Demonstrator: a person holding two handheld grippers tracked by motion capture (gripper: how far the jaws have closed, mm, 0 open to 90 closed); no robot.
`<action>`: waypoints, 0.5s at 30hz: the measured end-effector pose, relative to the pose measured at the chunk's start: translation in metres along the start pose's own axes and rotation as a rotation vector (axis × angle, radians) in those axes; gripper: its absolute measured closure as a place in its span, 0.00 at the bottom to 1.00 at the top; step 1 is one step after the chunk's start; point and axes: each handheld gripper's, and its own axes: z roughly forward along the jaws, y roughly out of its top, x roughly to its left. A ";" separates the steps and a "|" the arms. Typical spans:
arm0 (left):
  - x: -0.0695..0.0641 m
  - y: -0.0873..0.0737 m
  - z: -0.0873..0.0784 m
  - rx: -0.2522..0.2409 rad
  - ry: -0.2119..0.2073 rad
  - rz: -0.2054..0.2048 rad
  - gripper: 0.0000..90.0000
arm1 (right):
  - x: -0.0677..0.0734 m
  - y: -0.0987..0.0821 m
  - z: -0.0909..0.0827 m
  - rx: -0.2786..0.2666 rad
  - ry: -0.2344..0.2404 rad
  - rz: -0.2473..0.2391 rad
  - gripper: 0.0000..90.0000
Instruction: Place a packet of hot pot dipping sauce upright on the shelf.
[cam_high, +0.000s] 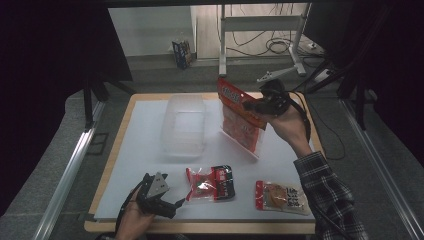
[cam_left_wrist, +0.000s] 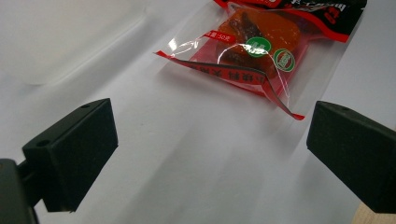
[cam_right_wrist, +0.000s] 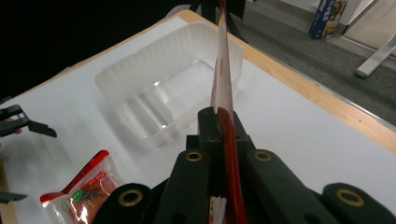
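My right gripper (cam_high: 250, 107) is shut on a large red and clear snack bag (cam_high: 241, 126), which hangs above the table to the right of a clear plastic container (cam_high: 184, 125). In the right gripper view the bag (cam_right_wrist: 221, 70) stands edge-on between the closed jaws (cam_right_wrist: 224, 128), with the empty container (cam_right_wrist: 154, 88) beyond it. My left gripper (cam_high: 170, 204) rests open near the front left edge. Its jaws (cam_left_wrist: 210, 154) are wide apart with bare table between them, and a small red and black snack packet (cam_left_wrist: 254, 46) lies just ahead.
A small packet (cam_high: 210, 183) lies at the front middle of the white table sheet (cam_high: 145, 165), and another packet (cam_high: 282, 196) lies at the front right. A metal stand (cam_high: 260, 30) and cables sit on the floor behind the table.
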 end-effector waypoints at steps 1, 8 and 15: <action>0.000 0.000 0.000 -0.001 0.001 0.000 0.02 | -0.001 0.001 0.000 -0.003 -0.002 0.003 0.99; 0.000 0.000 0.000 -0.005 0.001 -0.003 0.02 | -0.003 0.013 0.001 -0.031 0.019 0.023 0.99; 0.001 0.000 -0.002 -0.015 -0.005 -0.013 0.02 | 0.001 0.030 0.009 -0.054 0.030 0.019 0.99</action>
